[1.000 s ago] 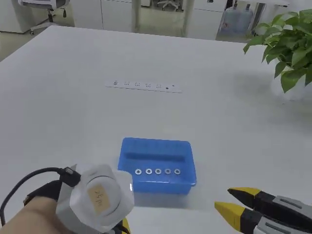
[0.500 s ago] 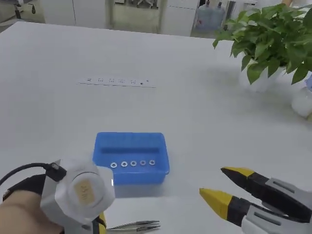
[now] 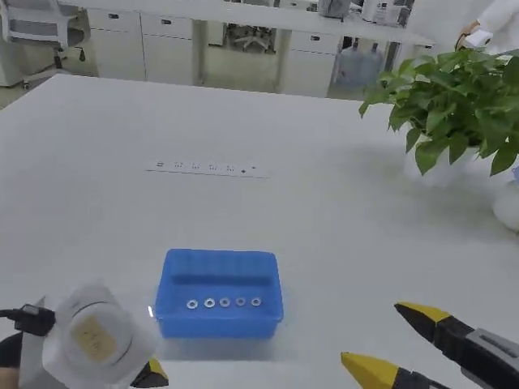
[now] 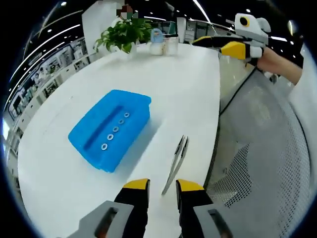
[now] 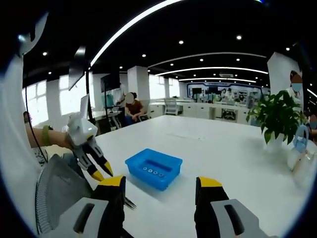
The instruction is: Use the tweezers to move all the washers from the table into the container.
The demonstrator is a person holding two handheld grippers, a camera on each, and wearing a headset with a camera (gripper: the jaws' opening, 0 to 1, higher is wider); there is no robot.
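— Where do we see the washers?
— We count five washers [image 3: 225, 303] in a straight row on the floor of the blue container [image 3: 220, 271], which sits on the white table [image 3: 340, 211].
— And the tweezers?
— We find the tweezers [image 4: 177, 157] lying flat on the table, just beside the container, between it and the table's edge. Their near end points into the gap of the left gripper [image 4: 163, 185].
— Is that gripper clamped on them?
— No. In the left gripper view we see its yellow-tipped jaws standing apart, and as far as we can tell the tweezers touch neither one.
— What about the right gripper?
— We see the right gripper [image 5: 160, 181] with its jaws spread wide and nothing between them, off to the right of the container and well apart from it.
— Anything else on the table?
— We make out a potted plant [image 3: 454, 97] at the far right, and a socket strip [image 3: 207, 168] set in the tabletop beyond the container
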